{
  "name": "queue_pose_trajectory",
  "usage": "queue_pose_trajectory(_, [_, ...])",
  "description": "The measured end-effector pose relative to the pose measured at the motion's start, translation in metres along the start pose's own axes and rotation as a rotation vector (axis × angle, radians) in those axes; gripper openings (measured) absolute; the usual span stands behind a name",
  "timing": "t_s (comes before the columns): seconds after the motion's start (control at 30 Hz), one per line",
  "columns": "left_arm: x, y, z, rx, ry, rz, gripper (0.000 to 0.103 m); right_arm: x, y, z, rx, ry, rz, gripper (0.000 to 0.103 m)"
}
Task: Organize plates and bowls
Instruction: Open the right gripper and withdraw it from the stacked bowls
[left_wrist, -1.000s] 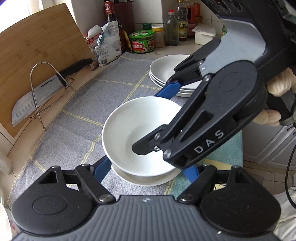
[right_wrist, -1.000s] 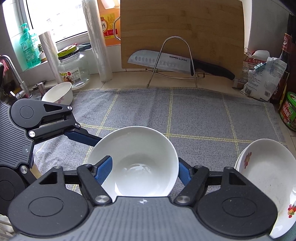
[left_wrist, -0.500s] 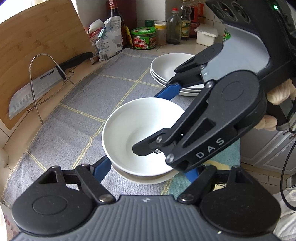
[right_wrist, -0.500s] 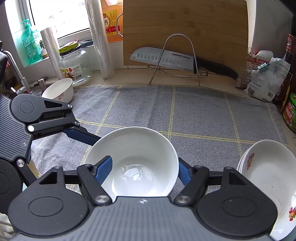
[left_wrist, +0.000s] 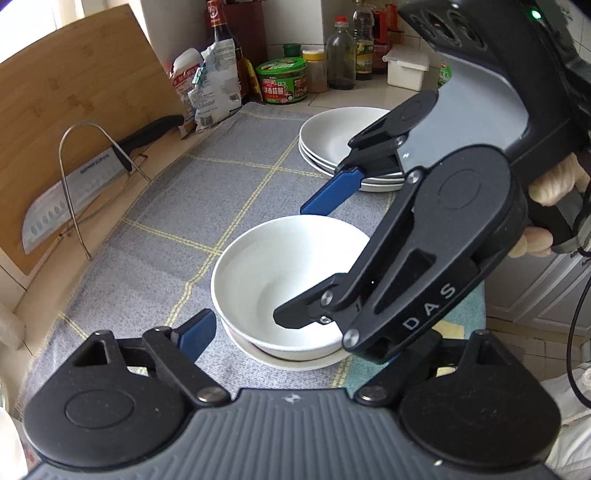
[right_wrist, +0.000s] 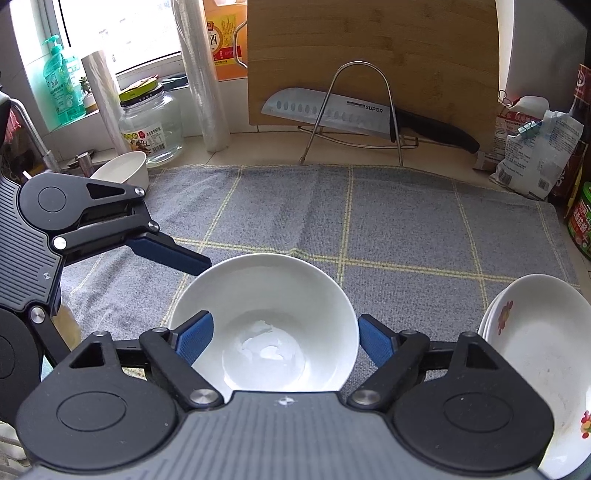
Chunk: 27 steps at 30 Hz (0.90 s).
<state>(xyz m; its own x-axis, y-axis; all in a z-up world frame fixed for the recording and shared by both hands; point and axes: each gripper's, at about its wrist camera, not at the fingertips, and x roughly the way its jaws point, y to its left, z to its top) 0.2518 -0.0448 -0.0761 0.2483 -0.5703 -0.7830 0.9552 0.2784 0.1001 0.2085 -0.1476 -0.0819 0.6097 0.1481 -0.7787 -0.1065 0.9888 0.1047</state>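
Observation:
A white bowl (left_wrist: 280, 273) sits nested in a second white bowl (left_wrist: 295, 363) on the grey checked cloth (left_wrist: 192, 206). In the right wrist view the top bowl (right_wrist: 266, 325) lies between my right gripper's (right_wrist: 284, 338) open blue fingers (right_wrist: 194, 338), which stand just off its sides. My left gripper (left_wrist: 295, 338) is open at the bowls' near side, its right finger hidden behind the right gripper (left_wrist: 424, 258). In the right wrist view the left gripper's finger (right_wrist: 170, 254) ends just short of the bowl rim. A stack of white plates (left_wrist: 343, 144) sits further right, also in the right wrist view (right_wrist: 535, 354).
A cutting board (right_wrist: 369, 59), a knife (right_wrist: 332, 114) and a wire rack (right_wrist: 354, 110) stand at the back. Bags (right_wrist: 535, 147), jars and bottles (left_wrist: 343, 48) crowd the right end. A glass jar (right_wrist: 151, 125) and a small bowl (right_wrist: 120, 171) stand at the left.
Both grippers have drawn back slightly from the stacked bowls and their fingers now stand a little wider off the rim. The bowls have stayed in place on the cloth.

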Motion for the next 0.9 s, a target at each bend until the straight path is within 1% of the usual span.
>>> queue_pose_trajectory(0.07, [-0.005,0.0,0.0,0.009,-0.008,0.008,0.09,-0.003,0.0,0.0,0.001,-0.009,0.0,0.094])
queue_pose_trajectory(0.13, [-0.012,0.002,-0.001,-0.007,-0.024,0.005,0.091,-0.007,0.001,-0.001,-0.001,-0.018,-0.01,0.098])
queue_pose_trajectory(0.2, [-0.021,0.006,-0.002,-0.027,-0.051,-0.013,0.092,-0.011,0.002,-0.002,0.0,-0.029,-0.015,0.1])
queue_pose_trajectory(0.27, [-0.024,0.008,-0.003,-0.049,-0.066,-0.033,0.095,-0.015,0.001,-0.003,0.013,-0.036,-0.013,0.103])
queue_pose_trajectory(0.4, [-0.023,0.007,-0.006,-0.078,-0.066,-0.087,0.095,-0.021,-0.001,-0.006,0.042,-0.039,-0.05,0.103])
queue_pose_trajectory(0.53, [-0.018,-0.003,-0.008,-0.056,-0.062,-0.1,0.095,-0.032,-0.005,-0.009,0.082,-0.063,-0.076,0.103])
queue_pose_trajectory(0.67, [-0.024,-0.009,-0.006,-0.025,-0.108,-0.097,0.095,-0.037,-0.008,-0.014,0.116,-0.075,-0.111,0.103])
queue_pose_trajectory(0.73, [-0.024,-0.01,-0.004,-0.018,-0.116,-0.121,0.095,-0.038,-0.01,-0.017,0.137,-0.077,-0.123,0.103])
queue_pose_trajectory(0.8, [-0.021,-0.011,-0.004,-0.014,-0.103,-0.141,0.095,-0.04,-0.011,-0.019,0.155,-0.082,-0.13,0.103])
queue_pose_trajectory(0.9, [-0.016,-0.012,-0.009,-0.005,-0.085,-0.139,0.095,-0.044,-0.011,-0.022,0.165,-0.088,-0.139,0.103])
